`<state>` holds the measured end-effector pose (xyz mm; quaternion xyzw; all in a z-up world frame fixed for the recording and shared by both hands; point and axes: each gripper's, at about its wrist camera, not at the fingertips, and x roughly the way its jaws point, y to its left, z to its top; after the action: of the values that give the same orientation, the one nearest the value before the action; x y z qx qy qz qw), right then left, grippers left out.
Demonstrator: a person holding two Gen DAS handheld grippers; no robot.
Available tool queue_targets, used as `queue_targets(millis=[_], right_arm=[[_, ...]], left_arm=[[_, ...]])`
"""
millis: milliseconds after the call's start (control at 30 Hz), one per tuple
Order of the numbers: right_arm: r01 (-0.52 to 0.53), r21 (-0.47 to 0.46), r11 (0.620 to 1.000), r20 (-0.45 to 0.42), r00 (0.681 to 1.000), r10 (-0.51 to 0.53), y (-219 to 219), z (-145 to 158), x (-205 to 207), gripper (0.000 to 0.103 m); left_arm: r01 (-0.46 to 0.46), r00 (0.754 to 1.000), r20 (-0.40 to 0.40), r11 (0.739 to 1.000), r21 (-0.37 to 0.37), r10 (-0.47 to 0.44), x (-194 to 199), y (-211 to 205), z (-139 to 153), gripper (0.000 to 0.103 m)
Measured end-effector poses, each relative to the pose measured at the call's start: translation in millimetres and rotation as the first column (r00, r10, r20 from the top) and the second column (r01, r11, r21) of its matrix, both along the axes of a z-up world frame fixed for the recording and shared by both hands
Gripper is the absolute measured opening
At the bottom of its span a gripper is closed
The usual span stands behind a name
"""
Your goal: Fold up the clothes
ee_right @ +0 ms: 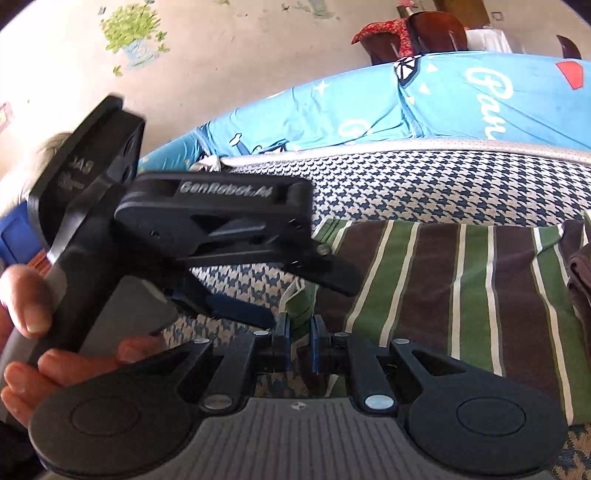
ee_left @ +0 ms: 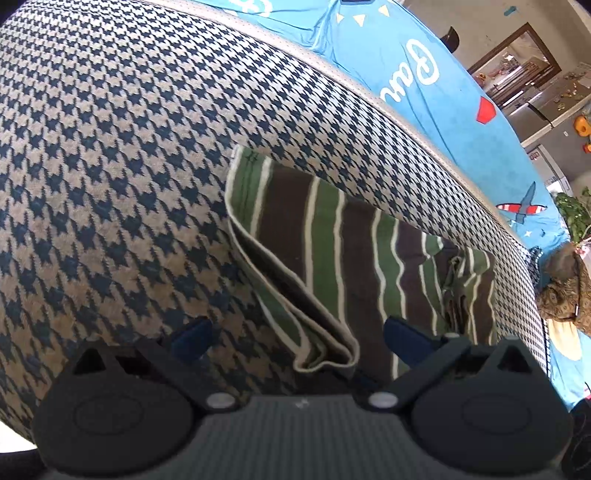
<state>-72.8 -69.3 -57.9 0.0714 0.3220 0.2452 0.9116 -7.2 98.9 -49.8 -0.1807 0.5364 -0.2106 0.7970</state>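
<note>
houndstooth cushion (ee_left: 110,155) with pale piping, bright blue cartoon-print sheet (ee_left: 399,55) behind it, cream wall with a plant decal (ee_right: 135,31), dark wooden chairs (ee_right: 436,31), daylight-ish room

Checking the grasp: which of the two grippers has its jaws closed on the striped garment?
The right gripper, pinching the striped garment; the left gripper is open.

Left gripper (ee_left: 295,332) spread wide, lower frame; right gripper (ee_right: 297,341) pinched nearly closed, lower centre; hand (ee_right: 26,332) gripping handle, lower left.
</note>
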Motion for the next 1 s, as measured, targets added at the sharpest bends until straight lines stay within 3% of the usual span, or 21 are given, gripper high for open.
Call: queue_targets(millis=[133,200,300,667,833,867,967,1000], right_arm=[[-0.032,-0.099,0.995,0.024,0.999,0.035,12,-5,0,0.016],[-0.044,-0.155,0.987,0.042,0.998,0.051,17,-7,-1,0.031],[-0.060,-0.216,0.974,0.071,0.995,0.077,24,-9,-3,0.045],[-0.099,-0.343,0.934,0.133,0.979,0.153,44,-23,3,0.051],[-0.082,-0.352,0.932,0.151,0.978,0.143,43,-26,11,0.050],[-0.077,-0.350,0.934,0.152,0.979,0.138,41,-25,12,0.046],[-0.065,-0.342,0.937,0.157,0.980,0.125,37,-25,18,0.016],[-0.061,-0.339,0.939,0.159,0.980,0.121,36,-25,19,0.012]], left_arm=[[0.030,0.999,0.013,0.999,-0.018,-0.030,1,-8,0,0.103],[0.040,0.999,0.011,0.998,-0.049,-0.040,3,-11,0,0.103],[0.050,0.999,0.017,0.997,-0.059,-0.049,6,-17,1,0.103],[0.039,0.999,-0.003,0.994,-0.100,-0.039,9,-4,6,0.103],[0.038,0.999,-0.012,0.994,-0.105,-0.040,9,1,4,0.103],[0.037,0.999,-0.013,0.994,-0.102,-0.039,9,1,3,0.103],[0.031,0.999,-0.006,0.997,-0.075,-0.031,14,1,1,0.103],[0.027,1.000,0.000,0.998,-0.061,-0.027,16,0,0,0.103]])
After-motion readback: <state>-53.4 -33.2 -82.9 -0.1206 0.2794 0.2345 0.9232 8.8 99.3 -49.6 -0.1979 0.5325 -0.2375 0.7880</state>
